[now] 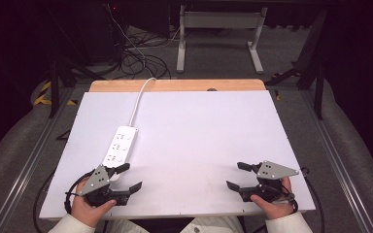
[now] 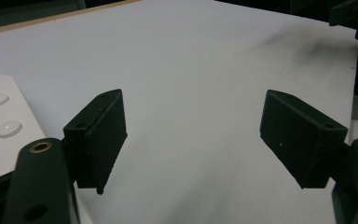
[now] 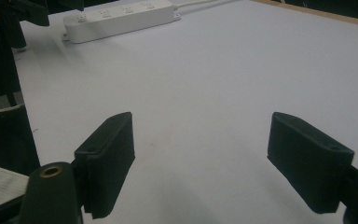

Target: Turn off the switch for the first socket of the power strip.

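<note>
The power strip [image 1: 120, 145] lies on the left half of the bench [image 1: 199, 136], its long axis running from the near-left toward the far edge with a slight lean to the right, and its white cord [image 1: 138, 99] trails off over the far edge. The left gripper [image 1: 128, 177] sits at the near-left corner — the strip's near end is just beside its farther jaw, slightly ahead and to the left. In the left gripper view the strip's corner [image 2: 2, 126] shows at the left edge, beside the left jaw rather than between the two, so any grasp would likely need a turn or a shift toward the left side first. The right gripper [image 1: 234, 175] rests near the near-right corner, well apart from the strip; in the right gripper view the strip [image 3: 121, 18] lies far off across the bench. The left hand is plainly the nearer one.

Both grippers have their jaws spread wide, with nothing between them but bare bench.

The strip is a flat, white, rounded bar — several sockets in a row along its top, and round buttons near the end that faces the left gripper.
</note>
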